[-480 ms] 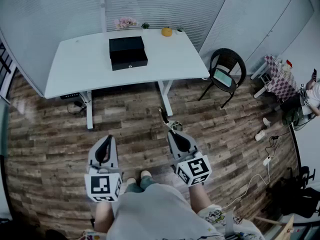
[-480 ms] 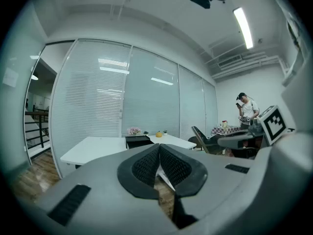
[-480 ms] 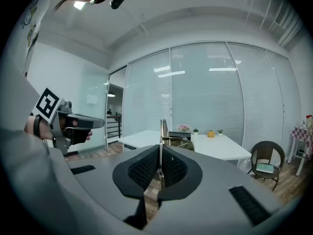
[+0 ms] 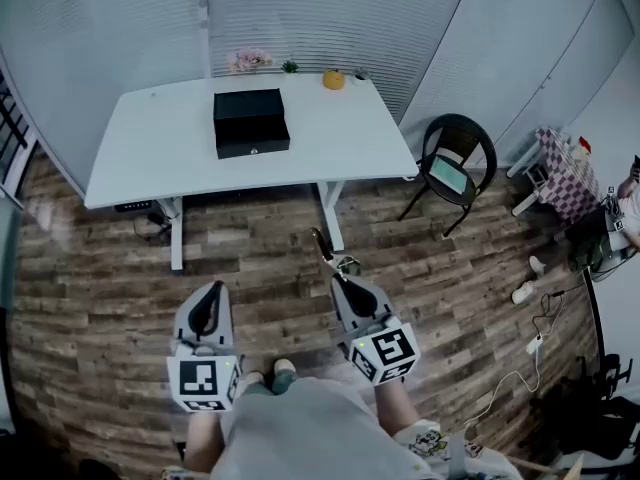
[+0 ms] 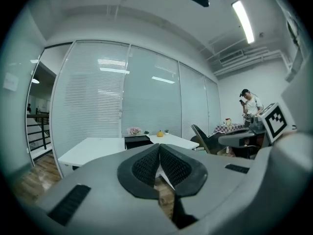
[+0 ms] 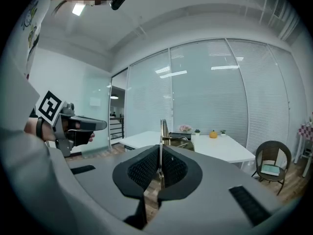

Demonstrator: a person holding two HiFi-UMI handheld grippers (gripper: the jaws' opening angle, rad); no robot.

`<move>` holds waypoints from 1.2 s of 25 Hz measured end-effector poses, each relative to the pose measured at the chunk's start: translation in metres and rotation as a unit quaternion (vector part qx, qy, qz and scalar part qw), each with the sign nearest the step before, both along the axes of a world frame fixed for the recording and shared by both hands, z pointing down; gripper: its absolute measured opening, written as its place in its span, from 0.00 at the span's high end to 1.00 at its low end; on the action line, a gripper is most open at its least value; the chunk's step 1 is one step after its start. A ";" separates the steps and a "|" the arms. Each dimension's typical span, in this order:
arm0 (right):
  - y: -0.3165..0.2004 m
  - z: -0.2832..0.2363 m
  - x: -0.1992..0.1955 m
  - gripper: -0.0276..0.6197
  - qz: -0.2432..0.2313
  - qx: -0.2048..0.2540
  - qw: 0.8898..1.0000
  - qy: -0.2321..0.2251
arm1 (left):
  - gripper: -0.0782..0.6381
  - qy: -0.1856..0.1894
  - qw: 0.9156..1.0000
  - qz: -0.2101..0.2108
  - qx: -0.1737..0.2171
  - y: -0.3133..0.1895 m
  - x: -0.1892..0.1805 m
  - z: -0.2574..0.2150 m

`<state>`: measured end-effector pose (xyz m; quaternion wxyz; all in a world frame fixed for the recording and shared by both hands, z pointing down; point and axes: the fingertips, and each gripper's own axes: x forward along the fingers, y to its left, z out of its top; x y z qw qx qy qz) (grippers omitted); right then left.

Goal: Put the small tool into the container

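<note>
A small metal tool (image 4: 324, 247) sticks out forward from my right gripper (image 4: 341, 271), whose jaws are shut on it. In the right gripper view the tool (image 6: 163, 131) stands upright between the black pads (image 6: 146, 169). My left gripper (image 4: 209, 295) is shut with nothing in it, its pads (image 5: 145, 164) pressed together. Both grippers hang over the wooden floor, well short of the white table (image 4: 140, 153). The container, a black box (image 4: 251, 121), sits closed on the table's far middle and also shows in the left gripper view as the box (image 5: 137, 141).
An orange object (image 4: 333, 79) and a pink flower pot (image 4: 249, 60) stand at the table's back edge. A dark wicker chair (image 4: 455, 163) is to the right of the table. Farther right are a checked table (image 4: 558, 168), a person and floor cables (image 4: 515, 363).
The head view has shifted a little, so the table and box sit slightly lower in it. Both grippers keep their places and grips.
</note>
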<state>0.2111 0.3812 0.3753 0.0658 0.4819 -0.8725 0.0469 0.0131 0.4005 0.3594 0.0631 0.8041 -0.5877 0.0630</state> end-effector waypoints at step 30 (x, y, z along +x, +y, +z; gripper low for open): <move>-0.208 0.009 -0.064 0.96 0.009 -0.001 1.000 0.007 | 0.88 -0.003 1.000 0.021 0.003 -0.216 -0.056 0.012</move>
